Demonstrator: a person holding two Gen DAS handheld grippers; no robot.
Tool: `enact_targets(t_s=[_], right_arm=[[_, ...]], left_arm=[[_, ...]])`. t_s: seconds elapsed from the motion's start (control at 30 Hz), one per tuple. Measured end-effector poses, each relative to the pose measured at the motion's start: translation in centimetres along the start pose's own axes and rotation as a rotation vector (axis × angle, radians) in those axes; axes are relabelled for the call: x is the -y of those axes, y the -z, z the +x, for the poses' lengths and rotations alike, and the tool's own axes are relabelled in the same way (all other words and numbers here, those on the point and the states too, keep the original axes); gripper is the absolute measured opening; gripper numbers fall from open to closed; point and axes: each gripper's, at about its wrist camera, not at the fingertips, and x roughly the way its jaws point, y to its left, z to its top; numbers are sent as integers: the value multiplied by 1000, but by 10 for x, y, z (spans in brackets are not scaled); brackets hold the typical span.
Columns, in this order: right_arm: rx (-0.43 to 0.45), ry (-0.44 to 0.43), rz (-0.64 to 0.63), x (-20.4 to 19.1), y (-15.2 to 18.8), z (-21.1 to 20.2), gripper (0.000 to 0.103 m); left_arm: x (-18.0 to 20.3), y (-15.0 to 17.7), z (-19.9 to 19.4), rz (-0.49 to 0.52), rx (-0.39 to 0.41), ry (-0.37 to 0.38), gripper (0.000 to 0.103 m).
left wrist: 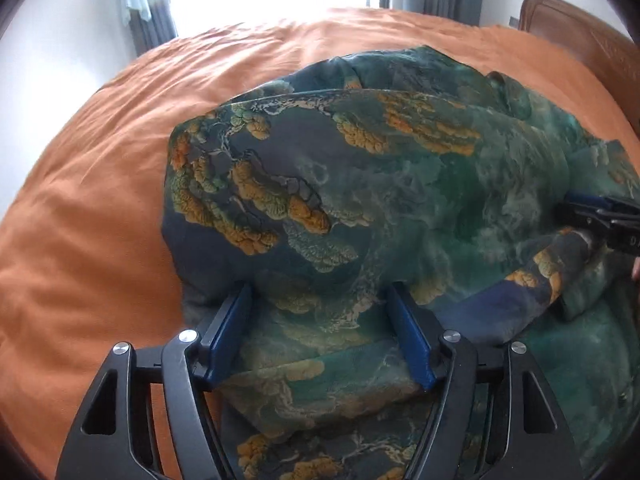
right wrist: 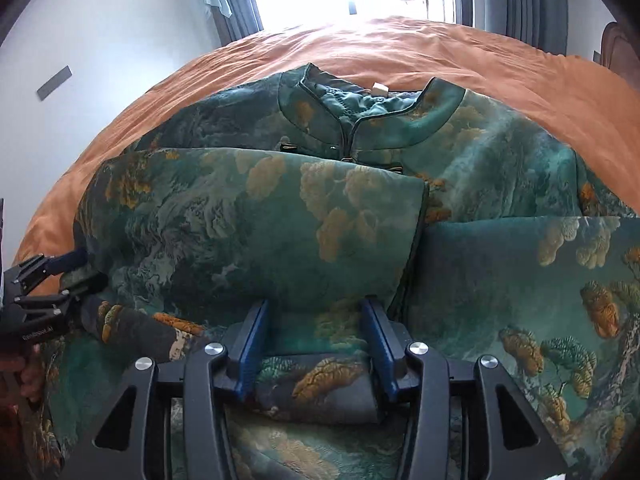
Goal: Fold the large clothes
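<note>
A padded green jacket printed with orange and teal trees lies front up on an orange bed cover. Its stand collar points away from me. One side is folded over the chest. My right gripper stands open over the lower front, a rolled cuff lying between its blue fingers. In the left wrist view the jacket fills the middle, and my left gripper is open with fabric spanning the gap. The right gripper shows at the right edge beside a sleeve.
The orange bed cover stretches left and far beyond the jacket. A brown wooden headboard rises at the far right. A bright window with grey curtains stands behind the bed. A hand grips the left gripper's handle at the left edge.
</note>
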Motion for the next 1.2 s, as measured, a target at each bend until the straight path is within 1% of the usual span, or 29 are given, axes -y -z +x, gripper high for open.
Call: enact_targets(t_s=[0.07,0.1,0.17,0.2,0.23,0.27,0.33,0.4,0.47,0.5,0.53,0.57,0.6,0.67,0.73,0.8,0.83,0.9,0.93,0.97,1.0,1.07,1.17,1.2], right_arm=[[5,6,-7,-1,0,-1,48],[6,4,-10,-1,1,-2,48],[15,-8,-6,2,2,-3,48],[23,-15,0,3,3,-3,48],[32,-19,4,5,6,-4,48],[39,-22,6,5,9,-5,48],[57,-25,9,7,13,-3,48],[67,-29,12,8,15,-4,48],[75,-35,16,8,17,-3,48],[78,-38,18,8,18,-3,48],[80,-40,19,8,20,-3,48],[81,-42,21,9,20,-2,48],[82,-44,20,9,21,-2,48],[82,-36,13,7,22,-3,48],[82,-29,8,7,24,-5,48],[85,-27,12,6,23,-11,48],[88,-25,21,5,22,-20,48],[92,-51,58,8,25,-49,55],[95,-72,72,11,30,-65,63],[103,-95,83,16,40,-84,64],[110,-113,92,24,54,-105,64],[113,-107,103,41,85,-139,64],[102,-38,150,78,149,-192,64],[89,-5,184,94,176,-209,64]], left_arm=[[-1,-3,-6,-5,-1,1,72],[-1,-7,-12,-6,-7,-6,75],[-3,-16,-30,-28,14,-6,84],[-3,-23,-39,-44,40,13,92],[-5,-33,-44,-58,64,30,96],[-5,-43,-47,-68,84,40,97],[-4,-66,-41,-77,98,38,97],[-1,-83,-23,-83,89,22,97],[-5,-93,6,-110,30,-3,97],[-10,-93,26,-139,-10,-15,98],[-15,-89,40,-163,-40,-14,103],[-19,-83,53,-186,-62,3,103],[-23,-76,57,-197,-55,17,103],[-23,-71,48,-206,-17,16,103],[-22,-68,31,-200,-12,7,102],[-24,-59,1,-189,-6,34,101],[-27,-53,-13,-184,-2,52,101],[-36,-33,-52,-166,6,97,101],[-42,-18,-71,-156,6,109,102],[-48,0,-88,-146,4,115,102],[-54,18,-106,-139,-7,123,102],[-66,61,-134,-142,-56,155,102],[-73,121,-159,-187,-122,238,102],[-73,135,-161,-204,-140,268,102]])
